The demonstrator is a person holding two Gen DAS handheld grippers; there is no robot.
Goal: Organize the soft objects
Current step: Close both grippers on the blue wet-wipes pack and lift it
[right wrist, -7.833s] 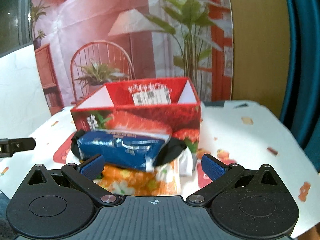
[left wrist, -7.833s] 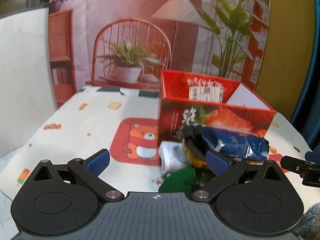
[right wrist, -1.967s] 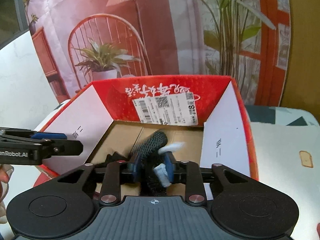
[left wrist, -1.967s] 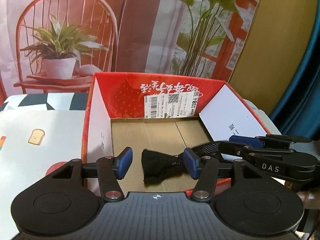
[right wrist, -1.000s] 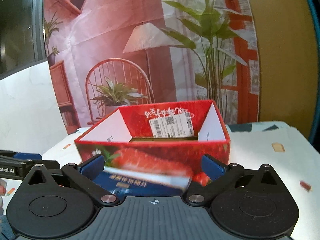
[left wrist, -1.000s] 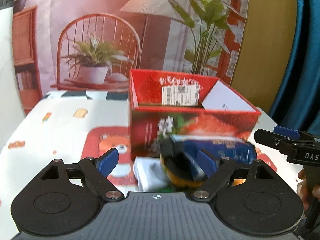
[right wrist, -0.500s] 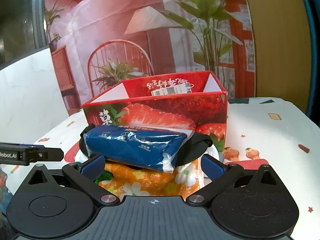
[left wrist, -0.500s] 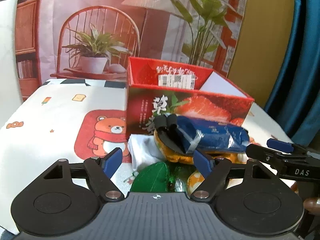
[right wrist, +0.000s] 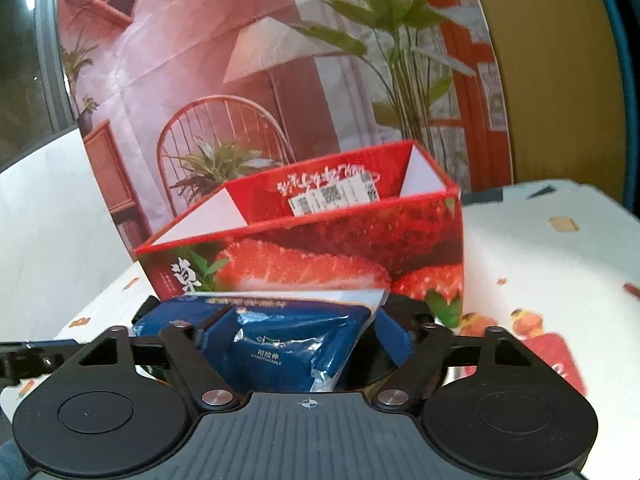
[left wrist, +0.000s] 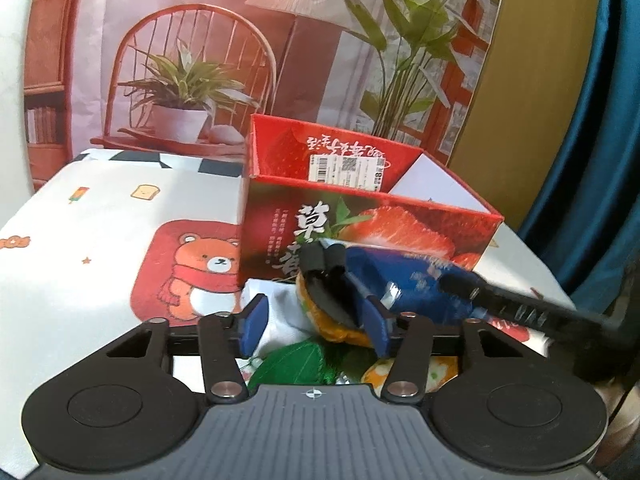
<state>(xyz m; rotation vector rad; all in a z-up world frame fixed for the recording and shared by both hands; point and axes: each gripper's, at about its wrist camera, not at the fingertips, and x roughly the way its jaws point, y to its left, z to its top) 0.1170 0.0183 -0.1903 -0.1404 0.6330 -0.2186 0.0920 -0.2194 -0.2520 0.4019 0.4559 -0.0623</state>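
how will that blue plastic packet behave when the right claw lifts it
The blue packet looks crinkly and glossy, so probably slippery. It seems soft-filled, likely sagging outside the right claw. Perched atop the pile, it probably lifts free easily.

Staged home set: printed living-room backdrop (left wrist: 280, 60), cartoon tablecloth (left wrist: 100, 232), teal curtain (left wrist: 600, 120)

Backdrop (left wrist: 320, 40): printed interior scene with red wooden chair, potted plant, floor lamp, tall green plant. Ochre wall panel (left wrist: 532, 60) to its right, then teal curtain (left wrist: 600, 140). White marbled wall (right wrist: 36, 208) left. Tablecloth (left wrist: 80, 240): white, bear print.
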